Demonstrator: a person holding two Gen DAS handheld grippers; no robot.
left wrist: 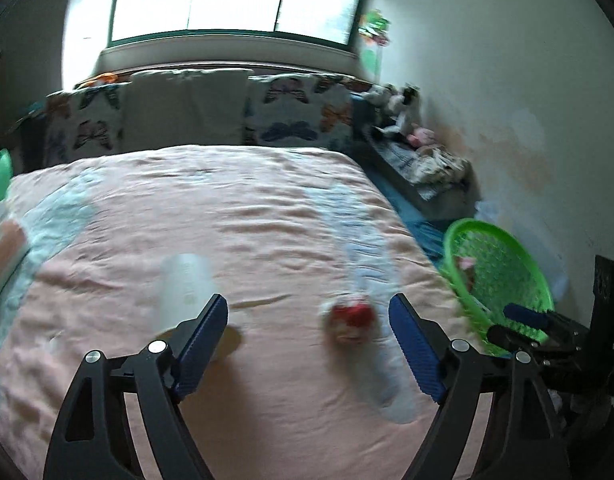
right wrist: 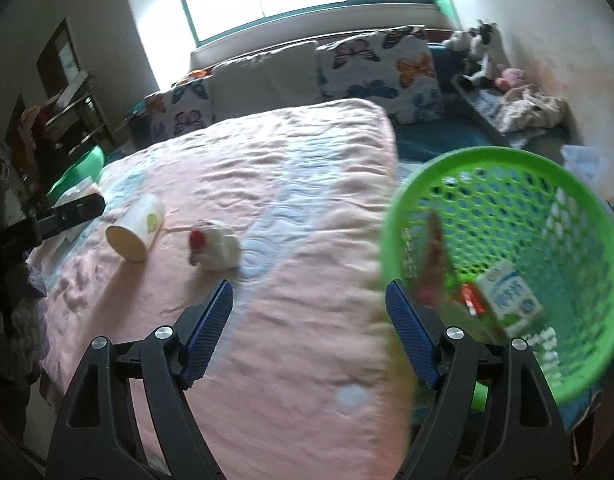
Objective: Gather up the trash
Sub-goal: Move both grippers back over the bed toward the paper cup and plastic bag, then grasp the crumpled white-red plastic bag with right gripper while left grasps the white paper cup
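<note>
A pink bedspread (right wrist: 267, 184) with pale blue patches is seen. Beside the bed, a bright green mesh basket (right wrist: 555, 200) is shown, holding a white-and-blue carton (right wrist: 511, 300). On the bedspread, a white cup (right wrist: 137, 232) and a white-and-red crumpled wrapper (right wrist: 215, 248) are seen. Butterfly-printed pillows (right wrist: 379, 68) are shown at its head.

Left gripper (left wrist: 308, 318) fingers spread wide; right gripper (right wrist: 309, 304) likewise, empty.

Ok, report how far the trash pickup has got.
Done: a milk carton and wrappers lie in the green basket. In hand: nothing; the left claw and right claw are open. Left: the paper cup and crumpled wrapper on the bed.
</note>
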